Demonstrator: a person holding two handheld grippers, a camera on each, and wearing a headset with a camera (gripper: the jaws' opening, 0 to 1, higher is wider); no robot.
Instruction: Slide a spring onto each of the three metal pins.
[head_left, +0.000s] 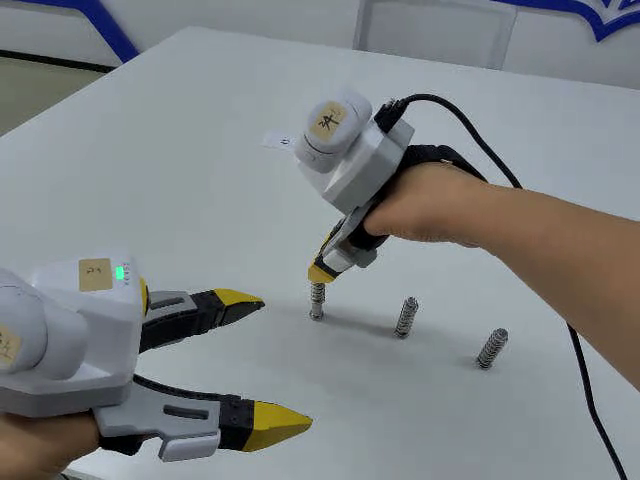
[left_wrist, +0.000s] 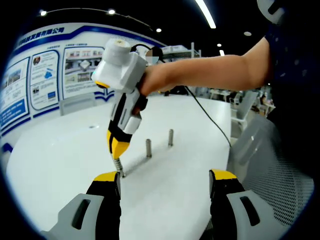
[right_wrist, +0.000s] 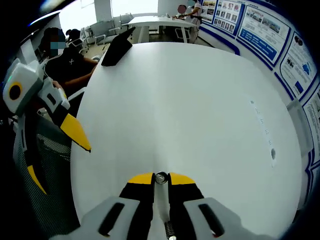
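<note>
Near the middle of the head view the right gripper (head_left: 322, 270) points steeply down at the white table (head_left: 180, 170), its yellow tips clenched on the top of a spring (head_left: 317, 300) that stands on the leftmost pin (head_left: 317, 314). In the right gripper view the spring's round upper end sits pinched between the two tips at the lower centre of the frame. To the right in the head view, a second spring (head_left: 406, 316) and a third spring (head_left: 491, 348) each stand on a pin of their own, so this looks like the last one to seat. The left gripper (head_left: 265, 360) waits at the lower left with its jaws spread wide and nothing between them.

To finish well, the person should hold the coil in line with the pin and press straight down, since a sideways lean would likely bend the spring or jam it. The grip should be light enough that the coils are not crushed, and should let go only once the bottom turn rests on the table
</note>
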